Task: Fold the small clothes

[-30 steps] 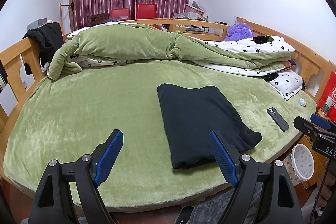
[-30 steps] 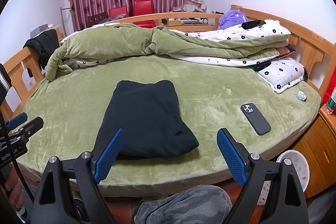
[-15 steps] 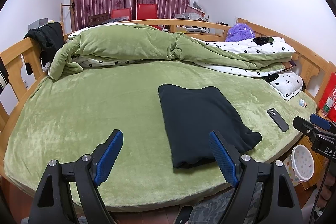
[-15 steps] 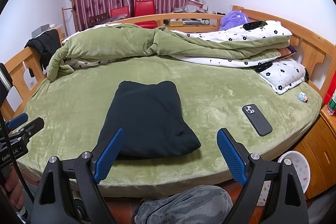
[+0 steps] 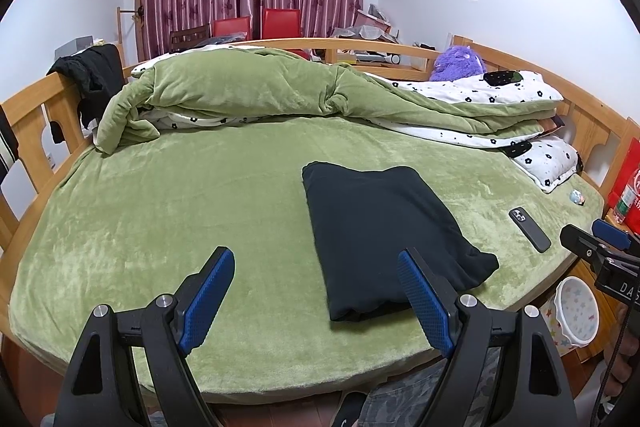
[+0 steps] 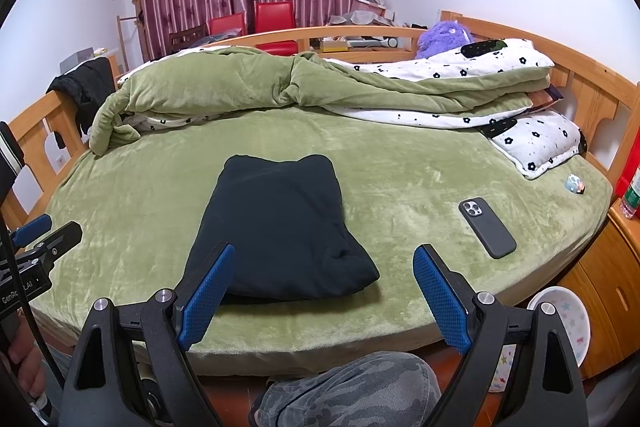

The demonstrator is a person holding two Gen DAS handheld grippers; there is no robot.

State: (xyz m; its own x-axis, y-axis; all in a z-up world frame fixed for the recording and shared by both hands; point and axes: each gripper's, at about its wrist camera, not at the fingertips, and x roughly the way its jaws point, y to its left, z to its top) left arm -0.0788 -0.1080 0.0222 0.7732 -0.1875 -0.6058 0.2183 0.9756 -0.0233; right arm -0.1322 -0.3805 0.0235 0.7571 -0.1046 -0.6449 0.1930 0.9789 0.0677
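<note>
Nothing had moved: the folded black garment [image 5: 384, 235] lay near the bed [image 5: 160, 227]'s front edge, both grippers' fingers [image 5: 206, 291] spread, empty.

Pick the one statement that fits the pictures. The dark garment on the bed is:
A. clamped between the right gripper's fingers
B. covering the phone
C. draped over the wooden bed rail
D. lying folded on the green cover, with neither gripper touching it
D: the dark garment lies as a folded block on the green cover, with the open left gripper and right gripper both short of it.
</note>
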